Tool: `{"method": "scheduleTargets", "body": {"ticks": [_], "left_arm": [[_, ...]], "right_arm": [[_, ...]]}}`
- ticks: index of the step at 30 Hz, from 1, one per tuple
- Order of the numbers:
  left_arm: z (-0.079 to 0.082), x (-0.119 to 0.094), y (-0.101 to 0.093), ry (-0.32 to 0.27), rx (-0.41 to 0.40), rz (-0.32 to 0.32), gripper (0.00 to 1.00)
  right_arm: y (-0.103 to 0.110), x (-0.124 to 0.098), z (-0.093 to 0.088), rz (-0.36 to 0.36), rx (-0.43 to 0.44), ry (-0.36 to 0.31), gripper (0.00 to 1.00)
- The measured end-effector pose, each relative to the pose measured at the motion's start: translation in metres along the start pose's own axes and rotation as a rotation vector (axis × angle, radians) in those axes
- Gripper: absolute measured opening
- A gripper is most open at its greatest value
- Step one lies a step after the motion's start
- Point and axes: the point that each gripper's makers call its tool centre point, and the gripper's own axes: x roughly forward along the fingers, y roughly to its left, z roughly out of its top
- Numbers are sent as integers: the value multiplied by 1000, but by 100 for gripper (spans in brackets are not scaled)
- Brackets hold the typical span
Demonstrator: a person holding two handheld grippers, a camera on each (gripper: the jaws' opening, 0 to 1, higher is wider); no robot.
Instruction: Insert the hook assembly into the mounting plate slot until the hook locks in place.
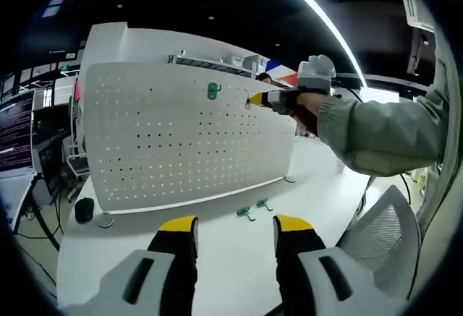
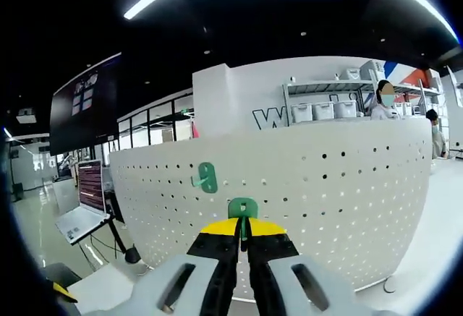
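Your right hand-held gripper (image 2: pixel 243 233) is closed on a green hook (image 2: pixel 242 210), its yellow-tipped jaws pinching the piece so that its upper part stands above them, right in front of the white perforated mounting plate (image 2: pixel 340 186). In the left gripper view that same right hand-held gripper (image 1: pixel 255 100) is held against the upper right area of the mounting plate (image 1: pixel 166 135), with your hand (image 1: pixel 309 106) and green sleeve (image 1: pixel 383 131) behind it. A second green hook (image 2: pixel 207 177) is already seated in the plate, up and to the left of the held one; it also appears in the left gripper view (image 1: pixel 213 91). Your left hand-held gripper (image 1: pixel 235 229) is open and holds nothing, its jaws apart above the white bench (image 1: pixel 217 258). Two loose green hooks (image 1: pixel 253 210) lie on the bench near the plate's lower edge.
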Motion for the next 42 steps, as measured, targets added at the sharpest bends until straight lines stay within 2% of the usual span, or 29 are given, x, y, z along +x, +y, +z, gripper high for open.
{"method": "scheduleTargets", "body": {"ticks": [16,25,28,42], "left_arm": [[-3,5,9,7,-10,5,43],[-7,10,12,13,-21,4,43],[-9,10,13,14,-24,3,43],[-12,14,10,17,-32,-14,43]], "right_arm": [[6,29,16,-10,-25,-23,1],[10,42,20,-15,-23,-22,1],[5,49,19,-29,-15,-16,1],[2,56,22,-52,-8,-24,1]]}}
